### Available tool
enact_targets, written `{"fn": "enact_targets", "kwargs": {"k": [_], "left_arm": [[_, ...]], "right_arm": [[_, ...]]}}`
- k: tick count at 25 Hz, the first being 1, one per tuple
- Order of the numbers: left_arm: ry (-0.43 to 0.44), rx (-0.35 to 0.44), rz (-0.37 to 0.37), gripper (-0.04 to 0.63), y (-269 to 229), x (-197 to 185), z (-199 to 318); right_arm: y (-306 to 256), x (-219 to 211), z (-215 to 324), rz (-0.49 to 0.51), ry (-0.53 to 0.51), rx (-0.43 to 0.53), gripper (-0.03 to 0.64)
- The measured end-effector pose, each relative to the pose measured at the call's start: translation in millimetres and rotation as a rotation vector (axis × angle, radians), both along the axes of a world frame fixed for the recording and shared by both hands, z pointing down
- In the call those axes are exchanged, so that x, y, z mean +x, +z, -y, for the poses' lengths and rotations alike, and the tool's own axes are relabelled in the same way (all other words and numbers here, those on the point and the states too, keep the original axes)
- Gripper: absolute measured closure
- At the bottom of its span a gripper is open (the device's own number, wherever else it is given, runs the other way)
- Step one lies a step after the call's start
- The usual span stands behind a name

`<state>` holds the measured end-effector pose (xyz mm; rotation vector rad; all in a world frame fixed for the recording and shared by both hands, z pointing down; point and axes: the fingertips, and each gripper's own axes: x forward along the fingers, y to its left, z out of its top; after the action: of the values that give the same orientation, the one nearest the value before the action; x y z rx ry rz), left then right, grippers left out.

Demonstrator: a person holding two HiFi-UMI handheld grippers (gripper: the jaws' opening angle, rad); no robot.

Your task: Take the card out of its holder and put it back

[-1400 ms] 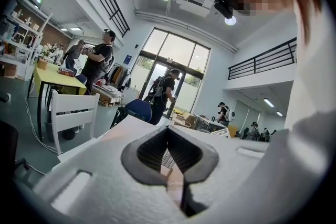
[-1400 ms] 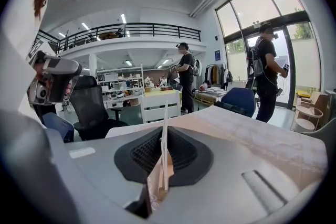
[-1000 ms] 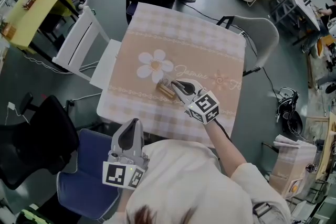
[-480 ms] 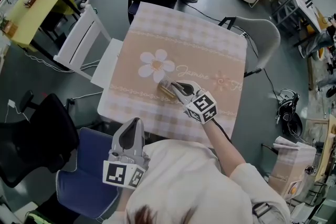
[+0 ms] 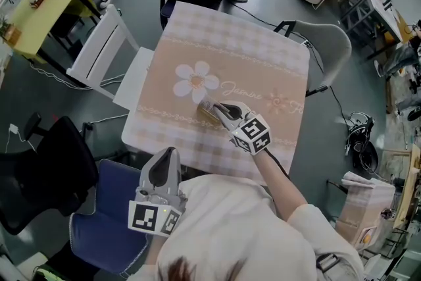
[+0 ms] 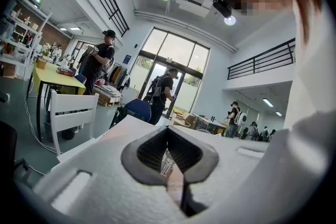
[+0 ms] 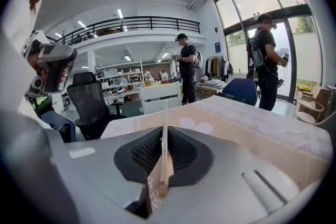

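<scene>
Right gripper view has the right gripper (image 7: pixel 165 132) clamped on the card (image 7: pixel 165 115). The card stands on edge between the dark pads with its thin edge toward the camera. Its long axis is upright and its top rises above the jaw tips. Tan wood of the holder (image 7: pixel 165 173) shows at the card's foot, low between the jaws. From the head view, that gripper reaches over the near part of the table (image 5: pixel 263 56), which is covered in a beige checked cloth with a white flower. Its tips are at the small wooden holder, just below the flower. The holder's long side runs across the picture, slanting a little down to the right; the card itself is too small to read there. The left gripper (image 5: pixel 168 153) is held off the table, near the person's body and above a blue chair (image 5: pixel 99 233). Its jaws are drawn together at the tips with nothing between them. Against the head view of a second ago, hardly anything differs: both grippers and the holder sit where they were, and the right jaws stay closed on the card.
</scene>
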<state>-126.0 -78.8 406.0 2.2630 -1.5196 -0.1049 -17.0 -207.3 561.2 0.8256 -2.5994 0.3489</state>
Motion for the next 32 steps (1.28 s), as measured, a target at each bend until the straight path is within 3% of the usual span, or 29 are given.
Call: {"fn": "enact_targets", "kwargs": {"k": [32], "left_arm": [[0.005, -0.007, 0.002, 0.595, 2.6, 2.6, 4.4]], "right_arm": [[5.5, 3.1, 3.7, 0.038, 0.011, -0.013, 0.597]]}}
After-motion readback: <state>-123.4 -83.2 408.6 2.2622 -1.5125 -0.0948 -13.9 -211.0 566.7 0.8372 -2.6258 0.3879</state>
